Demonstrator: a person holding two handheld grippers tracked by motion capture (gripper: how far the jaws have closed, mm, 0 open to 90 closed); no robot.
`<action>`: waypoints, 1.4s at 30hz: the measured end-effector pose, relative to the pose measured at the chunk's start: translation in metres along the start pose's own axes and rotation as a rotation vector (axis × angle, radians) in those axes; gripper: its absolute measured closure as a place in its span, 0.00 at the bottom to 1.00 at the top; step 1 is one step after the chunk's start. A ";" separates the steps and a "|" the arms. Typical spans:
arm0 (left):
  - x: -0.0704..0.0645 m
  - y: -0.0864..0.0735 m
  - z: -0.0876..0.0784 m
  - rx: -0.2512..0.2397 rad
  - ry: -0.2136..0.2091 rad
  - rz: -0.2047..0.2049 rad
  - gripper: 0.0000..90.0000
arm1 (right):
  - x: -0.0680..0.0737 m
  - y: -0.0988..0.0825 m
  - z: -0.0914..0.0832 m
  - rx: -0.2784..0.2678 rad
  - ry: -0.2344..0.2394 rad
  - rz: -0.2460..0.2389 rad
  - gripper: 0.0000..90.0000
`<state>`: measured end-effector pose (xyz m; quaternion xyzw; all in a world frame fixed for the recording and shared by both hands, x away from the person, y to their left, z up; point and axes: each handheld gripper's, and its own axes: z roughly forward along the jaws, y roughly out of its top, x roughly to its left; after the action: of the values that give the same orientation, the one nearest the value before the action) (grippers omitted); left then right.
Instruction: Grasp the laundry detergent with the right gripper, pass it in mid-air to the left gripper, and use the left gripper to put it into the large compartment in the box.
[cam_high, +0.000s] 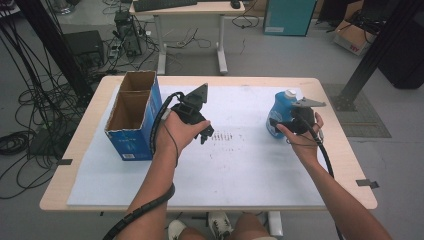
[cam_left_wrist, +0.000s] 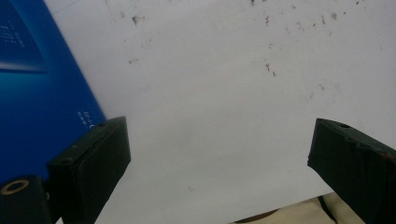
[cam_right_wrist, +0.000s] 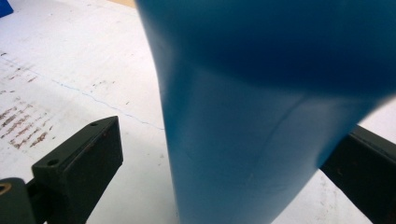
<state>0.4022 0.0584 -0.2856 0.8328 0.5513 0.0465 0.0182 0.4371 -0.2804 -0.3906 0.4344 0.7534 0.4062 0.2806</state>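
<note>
Blue plastic bottle (cam_high: 280, 112) with a white cap stands upright at the mat's right; my right gripper (cam_right_wrist: 219, 186) has its jaws spread around it, one not touching. My left gripper (cam_left_wrist: 219, 154) gapes empty beside the blue carton (cam_high: 131, 117).

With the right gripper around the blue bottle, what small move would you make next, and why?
Probably close the right gripper: the blue bottle stands between its open jaws, with a gap at the near jaw. The left gripper is open beside the box.
</note>
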 end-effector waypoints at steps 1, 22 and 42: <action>0.000 0.000 0.000 0.001 -0.001 0.000 0.07 | 0.000 0.000 0.001 -0.003 0.000 0.002 0.02; 0.002 0.002 -0.003 -0.009 0.001 0.002 0.07 | 0.001 0.000 0.003 -0.025 0.009 0.000 0.02; 0.002 0.003 -0.003 -0.014 -0.001 0.004 0.07 | 0.002 -0.001 0.004 -0.051 0.002 0.003 0.02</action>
<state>0.4056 0.0587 -0.2821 0.8337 0.5494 0.0500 0.0242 0.4390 -0.2773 -0.3935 0.4280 0.7424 0.4260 0.2903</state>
